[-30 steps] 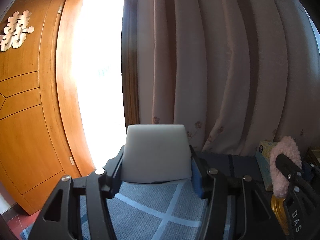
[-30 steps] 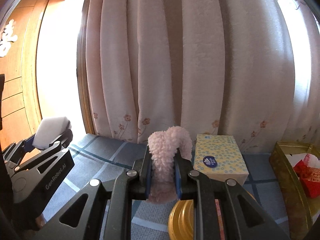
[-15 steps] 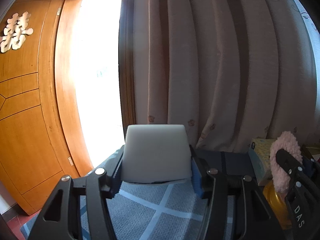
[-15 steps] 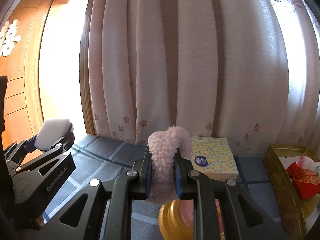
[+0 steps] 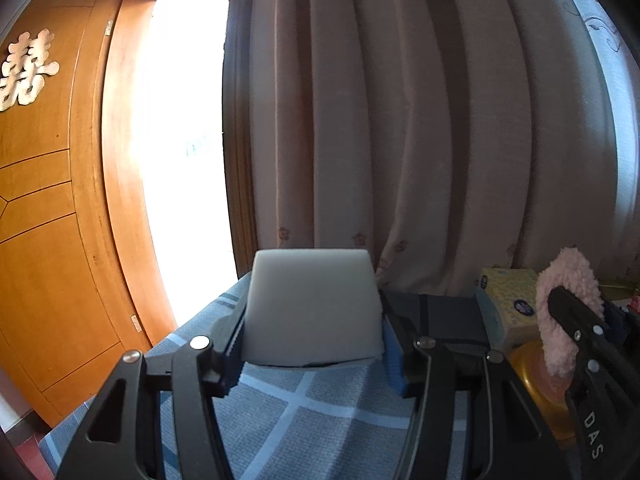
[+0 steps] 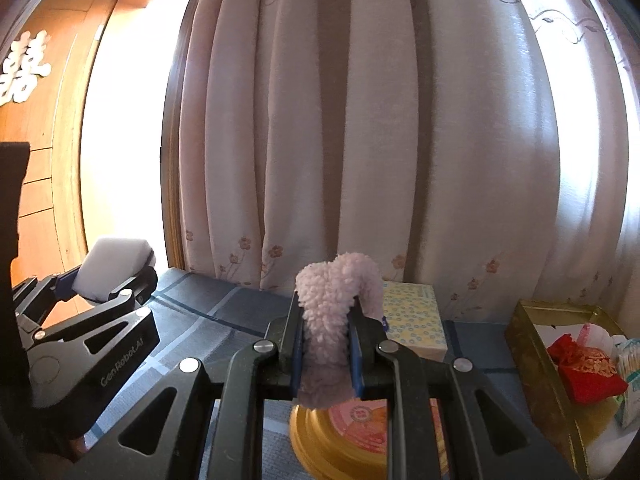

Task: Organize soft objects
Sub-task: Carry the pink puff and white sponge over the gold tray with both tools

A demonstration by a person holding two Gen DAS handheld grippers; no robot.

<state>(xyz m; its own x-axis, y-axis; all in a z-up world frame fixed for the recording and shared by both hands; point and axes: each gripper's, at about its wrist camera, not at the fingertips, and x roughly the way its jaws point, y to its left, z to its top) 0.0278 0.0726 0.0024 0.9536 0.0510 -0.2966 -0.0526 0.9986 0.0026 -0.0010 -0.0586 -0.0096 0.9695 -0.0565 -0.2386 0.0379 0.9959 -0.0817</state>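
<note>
The left gripper pinches a white foam block, smooth and square-edged, holding it above the blue checked tablecloth by the curtain. The right gripper squeezes a smaller pink fluffy piece, its curly top bent over, above a gold round tin beside a tissue box.

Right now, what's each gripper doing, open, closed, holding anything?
Left gripper: closed on the white foam block.
Right gripper: closed on the pink fluffy cloth.
</note>
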